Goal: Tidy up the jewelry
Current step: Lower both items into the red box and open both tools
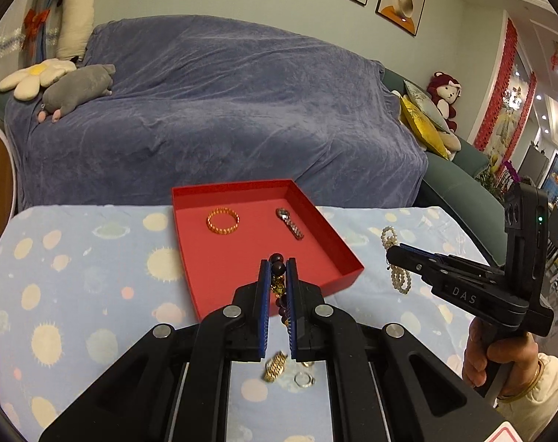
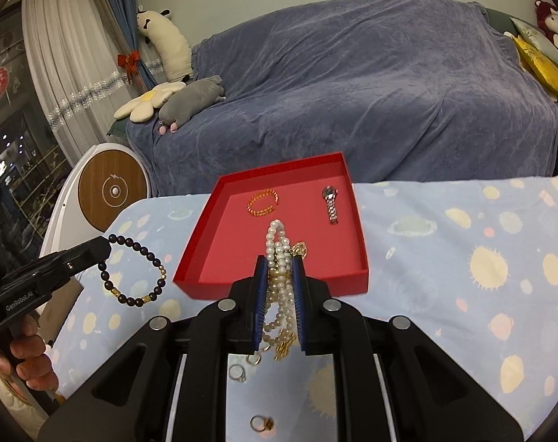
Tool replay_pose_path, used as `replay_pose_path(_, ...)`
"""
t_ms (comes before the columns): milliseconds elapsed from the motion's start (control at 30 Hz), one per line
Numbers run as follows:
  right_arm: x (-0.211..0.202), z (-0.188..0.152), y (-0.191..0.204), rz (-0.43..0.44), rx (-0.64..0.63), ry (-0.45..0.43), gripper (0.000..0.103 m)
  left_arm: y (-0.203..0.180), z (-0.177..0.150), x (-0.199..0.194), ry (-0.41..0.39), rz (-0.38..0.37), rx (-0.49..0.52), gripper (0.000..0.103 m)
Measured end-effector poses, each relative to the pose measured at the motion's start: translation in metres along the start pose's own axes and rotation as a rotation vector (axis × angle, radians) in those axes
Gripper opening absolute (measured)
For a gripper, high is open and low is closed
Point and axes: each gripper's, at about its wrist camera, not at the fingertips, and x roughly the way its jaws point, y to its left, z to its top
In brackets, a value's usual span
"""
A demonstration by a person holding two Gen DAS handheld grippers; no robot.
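Your left hand-held gripper (image 1: 278, 263) is clamped on a dark bead bracelet (image 2: 135, 269): its blue pads are drawn in narrow with beads pinched between them, and in the right wrist view the loop hangs free above the patterned counter (image 2: 463, 258), just left of the red tray (image 2: 275, 283). Your right hand-held gripper (image 2: 279, 262) is closed on a bundle of pearl strands (image 2: 277, 243), which fill the gap between its pads and rise above the tips over the tray's near part; a gold pendant (image 2: 299, 248) sticks out at the right pad. Inside the tray, toward the far side, lie a gold bangle (image 2: 263, 202) on the left and a silver watch (image 2: 331, 204) on the right, well apart. On the counter near you lie several rings (image 2: 238, 372) and a gold chain piece (image 1: 275, 365).
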Motion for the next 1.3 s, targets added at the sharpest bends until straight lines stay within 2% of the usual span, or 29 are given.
replay_pose_path(133, 0.033, 0.031, -0.011, 0.003, 0.032, 0.013, 0.013, 0.004, 0.028, 0.030, -0.006, 0.000, 0.003, 0.006)
replay_pose_path(267, 0.075, 0.044, -0.020, -0.029, 0.039, 0.050, 0.013, 0.010, 0.042, 0.070, 0.005, 0.030, 0.013, 0.006)
replay_pose_path(500, 0.138, 0.027, -0.027, -0.017, 0.060, 0.174, 0.013, 0.032, 0.042, 0.133, 0.084, 0.067, -0.021, 0.006)
replay_pose_path(733, 0.177, 0.019, -0.014, -0.025, 0.027, 0.219, 0.013, 0.053, 0.025, 0.167, 0.138, 0.105, -0.056, 0.006)
replay_pose_path(833, 0.180, 0.018, -0.011, -0.051, 0.013, 0.199, 0.015, 0.061, 0.022, 0.175, 0.156, 0.142, -0.071, 0.007)
replay_pose_path(933, 0.175, 0.018, -0.015, -0.054, 0.041, 0.169, 0.031, 0.068, 0.019, 0.173, 0.151, 0.168, -0.082, 0.010)
replay_pose_path(1033, 0.162, 0.017, -0.020, -0.064, 0.037, 0.146, 0.032, 0.071, 0.017, 0.166, 0.138, 0.177, -0.079, 0.020)
replay_pose_path(1167, 0.143, 0.010, -0.025, -0.065, 0.033, 0.148, 0.032, 0.069, 0.014, 0.151, 0.122, 0.181, -0.072, 0.021)
replay_pose_path(1300, 0.122, -0.005, -0.020, -0.102, -0.037, 0.163, 0.032, 0.063, 0.007, 0.135, 0.126, 0.182, -0.062, 0.021)
